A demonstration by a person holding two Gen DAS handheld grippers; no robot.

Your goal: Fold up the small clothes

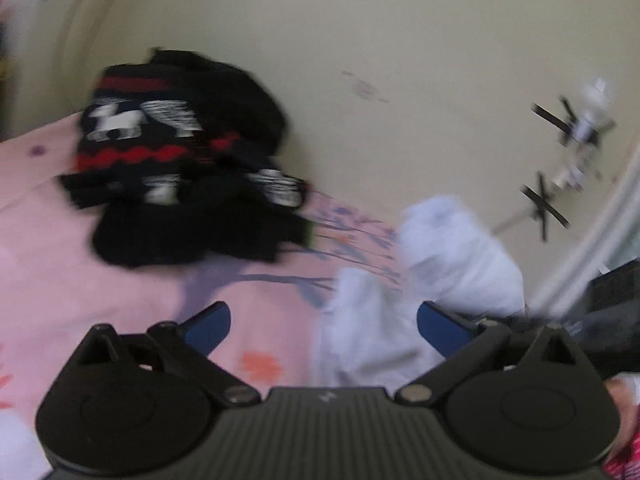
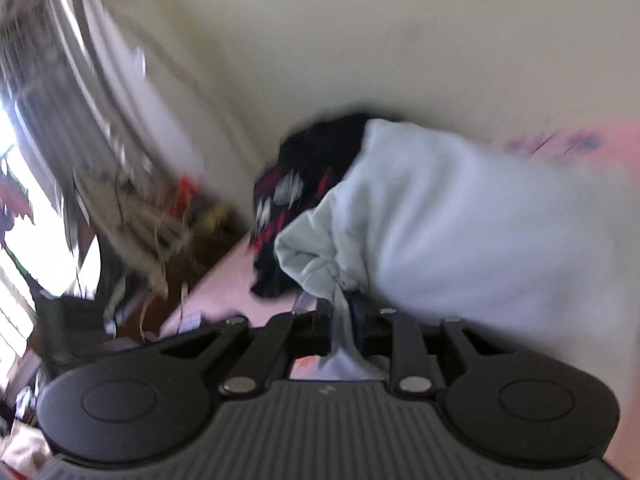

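A pale blue-white small garment [image 1: 440, 264] lies bunched on the pink floral bedsheet [image 1: 80, 300], to the right in the left wrist view. My left gripper [image 1: 324, 320] is open above the sheet, its right blue finger at the garment's edge. My right gripper [image 2: 344, 312] is shut on a fold of the same pale garment [image 2: 460, 224], which hangs lifted and fills the right of its view. A black, red and white patterned knit garment [image 1: 180, 152] lies in a heap behind; it also shows in the right wrist view [image 2: 296, 192].
A cream wall [image 1: 400, 40] rises right behind the bed. Black tape crosses and white cables [image 1: 560, 152] are on the wall at the right. Beyond the bed's edge in the right wrist view is clutter and a bright window [image 2: 24, 208].
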